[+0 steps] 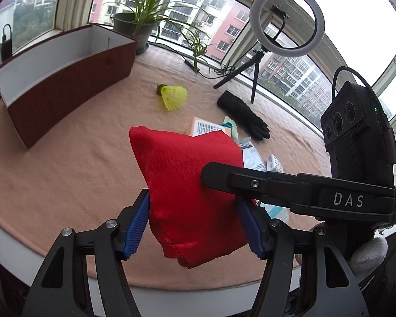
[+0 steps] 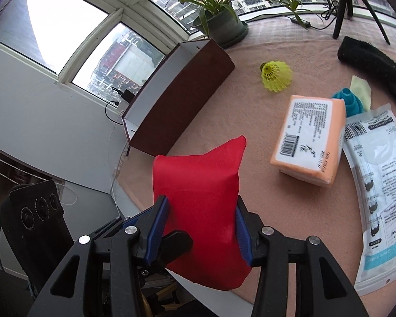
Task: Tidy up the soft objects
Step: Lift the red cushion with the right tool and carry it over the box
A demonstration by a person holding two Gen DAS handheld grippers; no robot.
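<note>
A red fabric cushion (image 1: 190,185) hangs above the peach tablecloth, held from two sides. My left gripper (image 1: 191,227) is shut on it, blue pads pressing both flanks. In the left wrist view a black finger of the other gripper (image 1: 224,177) crosses in front of the cushion from the right. My right gripper (image 2: 202,233) is shut on the same red cushion (image 2: 200,198), and a left gripper fingertip (image 2: 177,243) shows beside its left pad. A maroon open box (image 1: 66,84) with a white inside stands at the back left, also the maroon box (image 2: 182,97).
On the cloth lie a yellow shuttlecock (image 1: 174,95), a black glove (image 1: 243,113), an orange tissue pack (image 2: 309,137), a teal shuttlecock (image 2: 347,101) and a white mask packet (image 2: 380,192). A potted plant (image 1: 137,26) and a ring light on a tripod (image 1: 286,18) stand by the window.
</note>
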